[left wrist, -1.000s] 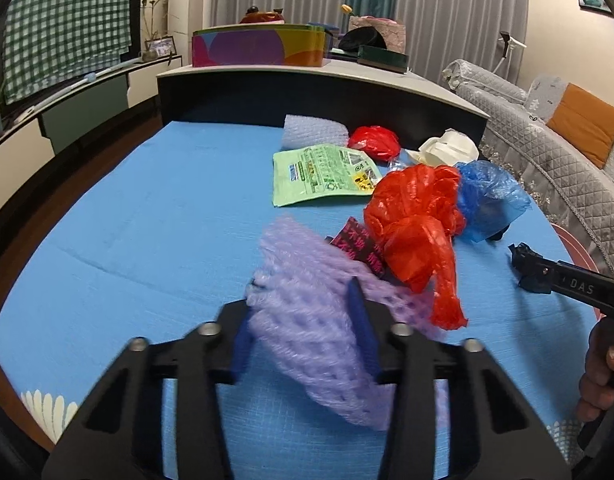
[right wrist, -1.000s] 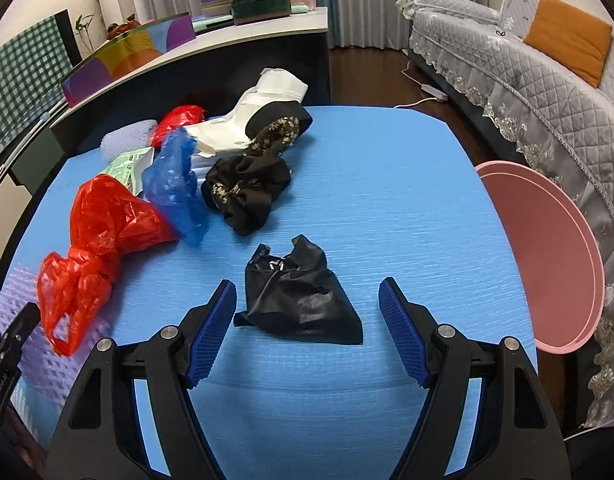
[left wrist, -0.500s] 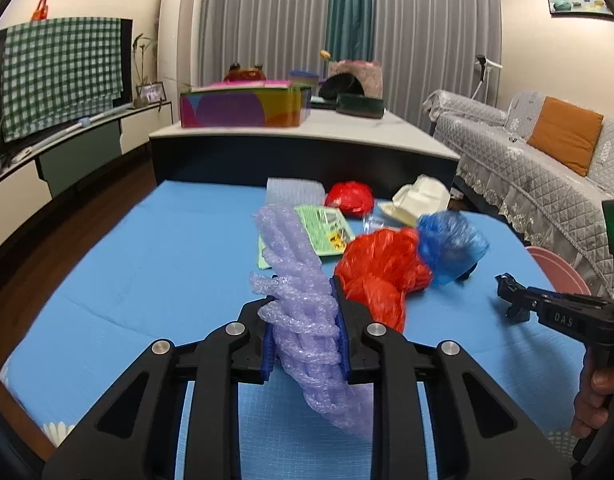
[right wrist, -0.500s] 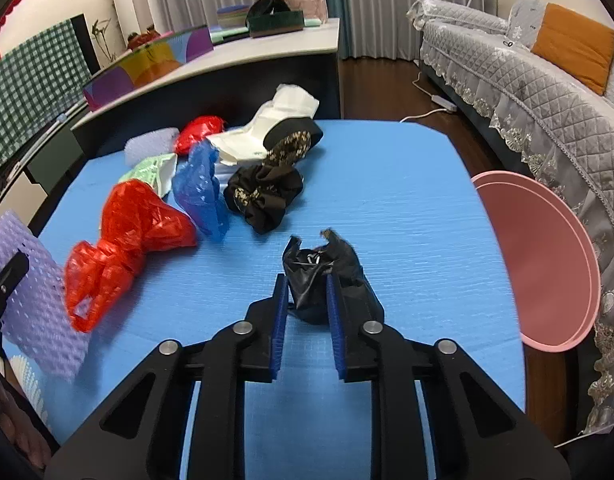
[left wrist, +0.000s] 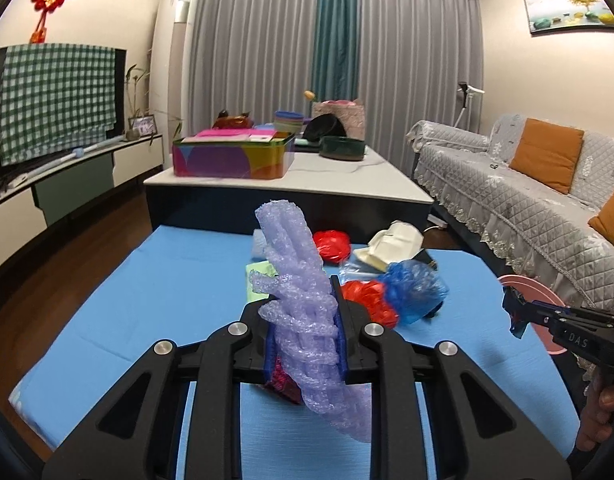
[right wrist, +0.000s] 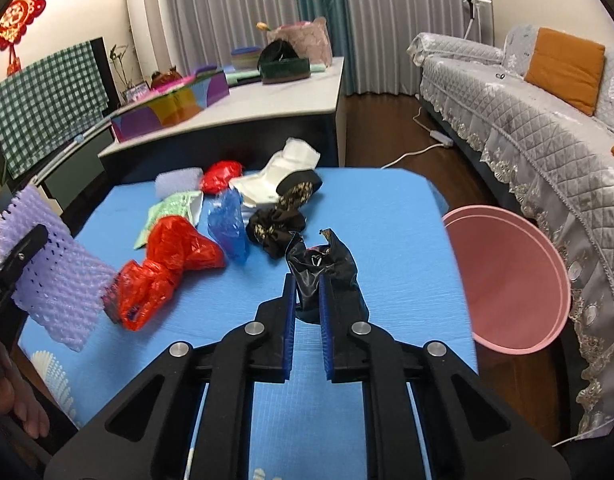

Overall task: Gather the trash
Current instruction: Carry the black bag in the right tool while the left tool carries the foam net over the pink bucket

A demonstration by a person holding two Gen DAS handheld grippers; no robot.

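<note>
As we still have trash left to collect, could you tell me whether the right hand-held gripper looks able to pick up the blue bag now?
Probably not yet: the right hand-held gripper is closing on a black bag, so it looks occupied, though nothing blocks the blue bag.

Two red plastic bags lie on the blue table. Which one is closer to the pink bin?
Neither is beside the pink bin, but the smaller red bag at the far edge lies somewhat closer. The larger crumpled red bag lies further left, near the purple foam net.

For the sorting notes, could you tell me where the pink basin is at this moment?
In the right wrist view, the pink basin sits at the right, off the blue mat's right edge, before the grey sofa.
</note>
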